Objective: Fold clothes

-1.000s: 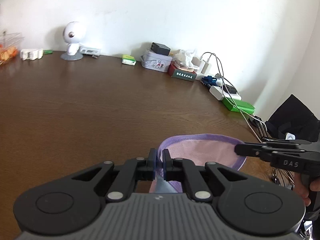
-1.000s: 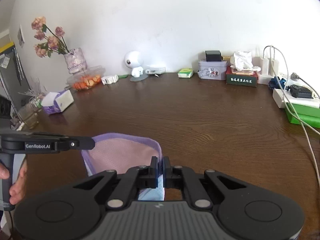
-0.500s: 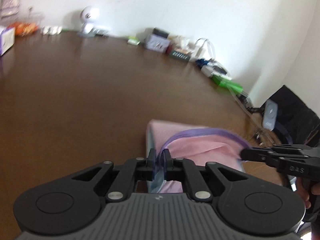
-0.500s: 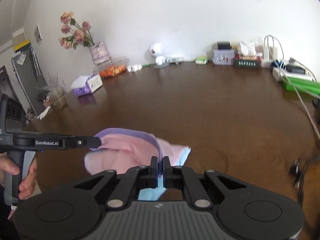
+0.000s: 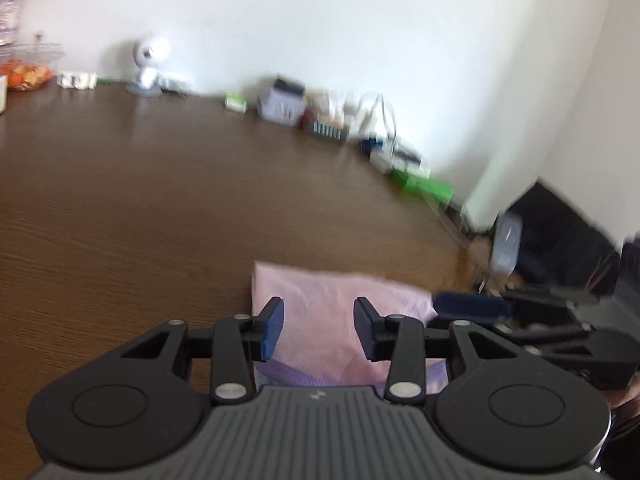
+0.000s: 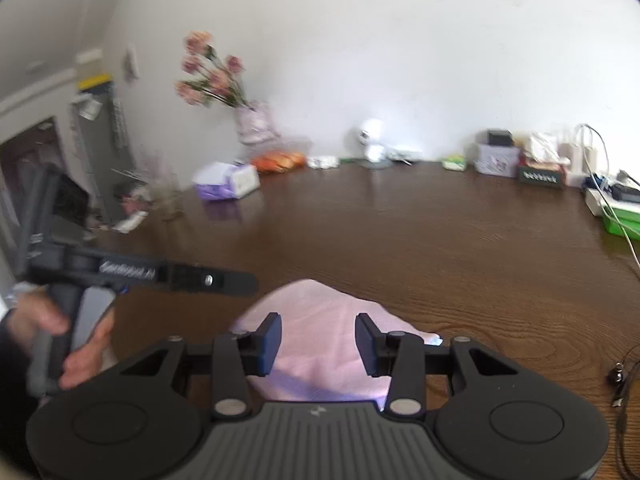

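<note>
Both grippers stand wide open over one pink garment [image 5: 340,312], which lies on the brown table [image 5: 140,208] at its near edge, folded over into a flattish packet with a lilac trim band showing at the side nearest the person.

Taking that garment as the landmark: the left gripper [image 5: 319,330] hangs just on its near side, over its left half, fingers pointing across it toward the far wall. Pink cloth fills the gap between the blue pads [image 5: 271,332], but they grip nothing, and I cannot tell whether they brush the cloth or hover clear of it. The right gripper [image 6: 318,338] hangs likewise on the near side, over the right half, jaws just as far apart, nothing between them but the view of the cloth below. In the left wrist view the right gripper's finger reaches in at the garment's right edge; in the right wrist view the left tool, held by a hand [image 6: 68,344], sits just off the garment's left side.

As far as the motion blur allows, the garment's long axis seems to run left to right, across both grippers' lines of reach, so each one faces a long edge and neither is plainly nearer.

As a judgement, this fits either a fold just laid down and let go, or a pause ahead of a fresh grasp; the pictures do not settle which.
</note>
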{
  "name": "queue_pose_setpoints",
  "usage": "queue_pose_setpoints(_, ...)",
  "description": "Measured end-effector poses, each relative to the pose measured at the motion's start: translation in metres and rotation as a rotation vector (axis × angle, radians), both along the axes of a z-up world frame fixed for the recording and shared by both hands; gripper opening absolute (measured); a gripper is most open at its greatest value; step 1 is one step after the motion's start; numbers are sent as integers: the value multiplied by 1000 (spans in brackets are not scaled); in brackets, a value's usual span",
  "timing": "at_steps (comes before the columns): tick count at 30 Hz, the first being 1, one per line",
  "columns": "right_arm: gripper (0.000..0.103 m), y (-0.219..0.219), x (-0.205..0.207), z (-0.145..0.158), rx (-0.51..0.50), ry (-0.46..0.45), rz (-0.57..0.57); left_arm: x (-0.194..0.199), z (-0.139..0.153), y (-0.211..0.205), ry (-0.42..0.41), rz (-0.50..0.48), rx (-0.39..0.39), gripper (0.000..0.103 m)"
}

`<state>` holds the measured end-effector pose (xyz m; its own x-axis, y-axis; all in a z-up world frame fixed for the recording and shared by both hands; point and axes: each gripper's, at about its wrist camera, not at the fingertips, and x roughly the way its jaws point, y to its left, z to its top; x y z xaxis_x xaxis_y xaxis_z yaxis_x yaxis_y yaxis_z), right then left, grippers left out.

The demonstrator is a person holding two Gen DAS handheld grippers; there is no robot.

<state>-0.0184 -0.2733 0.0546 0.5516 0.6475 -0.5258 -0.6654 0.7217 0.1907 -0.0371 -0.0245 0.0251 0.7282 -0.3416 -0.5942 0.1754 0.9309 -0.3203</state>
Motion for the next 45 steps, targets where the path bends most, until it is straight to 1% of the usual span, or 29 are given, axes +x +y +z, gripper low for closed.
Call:
queue_pose_setpoints(1,34,9,6,-9,-39,25,-27,0,-7,-4,20,-5,24,33)
queue_pose_setpoints(3,32,17,3,-22,-120,45,-29,-12,-15,1,0,-9,42,34)
queue_pose_setpoints(6,39,8,-19,-31,-174,-3,9,-25,-23,19,26,-13,-7,33)
queue_pose_setpoints(8,39,0,-25,-29,-174,16,-19,-28,-17,30,70,-17,-41,33)
queue_pose_setpoints(12,39,-10,-42,-11,-118,14,-19,-42,3,41,5,-37,-26,51)
queue_pose_setpoints(15,40,-1,-43,-17,-144,2,20,-46,-1,30,-2,-102,14,51)
queue_pose_setpoints(17,36,5,-39,-27,-180,17,-4,-45,-8,23,6,-117,37,51)
queue_pose_setpoints(18,32,6,-38,-31,-178,38,-5,-45,-11,22,12,-118,42,46)
queue_pose_setpoints(19,22,6,-36,-35,-177,56,-5,-44,-14,20,20,-119,46,41)
queue_pose_setpoints(20,18,5,-37,-35,-179,56,-5,-43,-16,20,28,-120,46,24)
queue_pose_setpoints(21,16,3,-37,-35,-181,56,-5,-44,-17,23,30,-117,40,15)
queue_pose_setpoints(22,12,2,-37,-35,-184,57,-5,-44,-17,25,32,-113,35,15)
queue_pose_setpoints(24,12,-1,-39,-31,-201,63,-2,-44,-18,29,36,-106,24,18)
queue_pose_setpoints(25,13,-4,-41,-27,-199,50,2,-45,-19,32,38,-103,19,21)
queue_pose_setpoints(27,32,-7,-45,-20,-193,18,1,-45,-20,35,40,-98,9,42)
queue_pose_setpoints(28,56,-8,-46,-18,-189,-1,-3,-45,-20,34,34,-102,7,42)
queue_pose_setpoints(29,65,-7,-45,-20,-197,-24,-6,-44,-20,33,34,-108,6,41)
queue_pose_setpoints(30,64,-5,-44,-22,-209,-37,-12,-42,-21,30,45,-120,7,33)
queue_pose_setpoints(31,61,-3,-41,-25,-214,-29,-14,-40,-22,28,53,-128,9,25)
queue_pose_setpoints(32,43,-2,-34,-29,-190,4,-12,-39,-23,28,56,-129,10,16)
queue_pose_setpoints(34,17,0,-22,-36,-145,68,-7,-38,-23,30,65,-129,-1,15)
queue_pose_setpoints(37,6,-5,-18,-35,-108,95,-11,-39,-23,41,85,-140,-45,17)
queue_pose_setpoints(39,7,-11,-17,-31,-91,114,-4,-39,-19,50,84,-135,-60,27)
queue_pose_setpoints(40,12,-15,-18,-27,-77,123,-1,-38,-16,55,71,-119,-67,31)
queue_pose_setpoints(41,21,-19,-18,-23,-63,132,2,-36,-12,61,57,-97,-79,39)
queue_pose_setpoints(42,32,-23,-18,-19,-46,140,2,-32,-9,65,47,-78,-99,41)
queue_pose_setpoints(43,56,-27,-16,-15,-5,149,-19,-27,-8,68,42,-71,-121,41)
queue_pose_setpoints(44,61,-31,-12,-15,38,166,-38,-20,-7,68,40,-65,-137,41)
queue_pose_setpoints(45,60,-33,-4,-17,76,196,-68,-13,-6,66,41,-55,-141,41)
